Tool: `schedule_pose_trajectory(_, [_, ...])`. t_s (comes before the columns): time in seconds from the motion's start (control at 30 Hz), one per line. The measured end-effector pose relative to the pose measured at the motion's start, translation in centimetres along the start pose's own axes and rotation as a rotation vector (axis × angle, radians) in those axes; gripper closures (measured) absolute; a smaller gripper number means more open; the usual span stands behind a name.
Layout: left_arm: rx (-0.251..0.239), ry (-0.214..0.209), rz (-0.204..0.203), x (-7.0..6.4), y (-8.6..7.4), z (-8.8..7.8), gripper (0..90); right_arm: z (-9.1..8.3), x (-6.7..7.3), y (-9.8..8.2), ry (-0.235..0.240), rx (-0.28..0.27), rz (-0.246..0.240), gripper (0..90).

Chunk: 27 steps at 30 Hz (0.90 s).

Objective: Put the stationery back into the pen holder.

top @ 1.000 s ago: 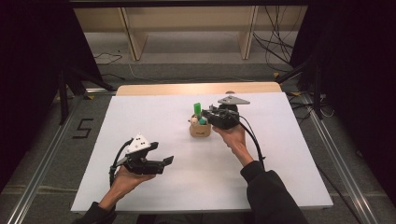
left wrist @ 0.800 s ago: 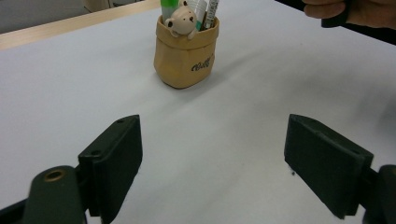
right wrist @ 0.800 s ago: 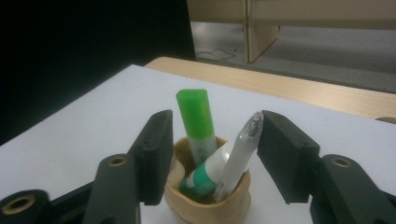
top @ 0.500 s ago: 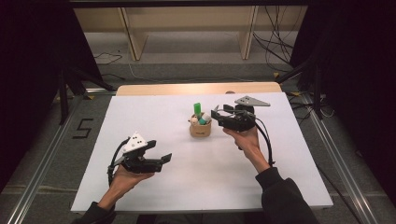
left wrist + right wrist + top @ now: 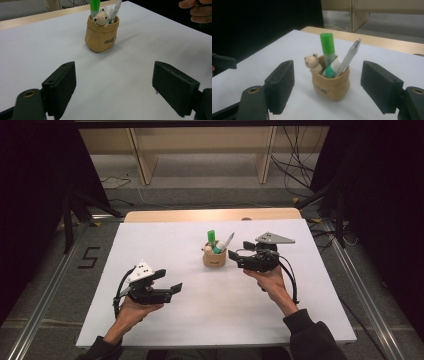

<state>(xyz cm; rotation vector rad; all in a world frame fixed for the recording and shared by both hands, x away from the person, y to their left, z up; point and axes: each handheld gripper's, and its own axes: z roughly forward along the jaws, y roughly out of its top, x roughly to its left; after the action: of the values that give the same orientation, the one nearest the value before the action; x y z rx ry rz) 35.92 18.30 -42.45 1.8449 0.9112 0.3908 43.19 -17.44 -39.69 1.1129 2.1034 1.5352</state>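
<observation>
A white table [image 5: 200, 315] is seen, with a floor marking "5" [image 5: 88, 257] beside it. The left gripper [image 5: 170, 289] is held spread and empty, well apart from the holder; the right gripper [image 5: 234, 255], likewise spread and empty, is held just beside it. A tan pen holder [image 5: 214, 257] stands mid-table, its script label unreadable, a bear figure [image 5: 312, 62] on its rim. Inside are a green marker [image 5: 327, 48] and a pen [image 5: 348, 57].

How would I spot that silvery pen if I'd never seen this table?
Look at the white table and find the tan pouch-shaped holder with a little bear on its rim. The pen leans out of it beside the upright green marker. It is the thin, silvery, slanted one.
</observation>
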Motion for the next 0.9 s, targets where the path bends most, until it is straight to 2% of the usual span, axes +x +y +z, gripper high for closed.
schedule_pose_trajectory(0.33, [-0.006, -0.004, -0.001, -0.1, 0.1, 0.0, 18.8, -1.0, 0.8, -1.6, 0.040, 0.024, -0.011, 24.1])
schedule_pose_trajectory(0.9, [-0.015, -0.025, 0.001, -0.2, -0.2, -0.5, 18.8, -3.2, 2.0, -3.8, 0.075, 0.040, -0.028, 21.5])
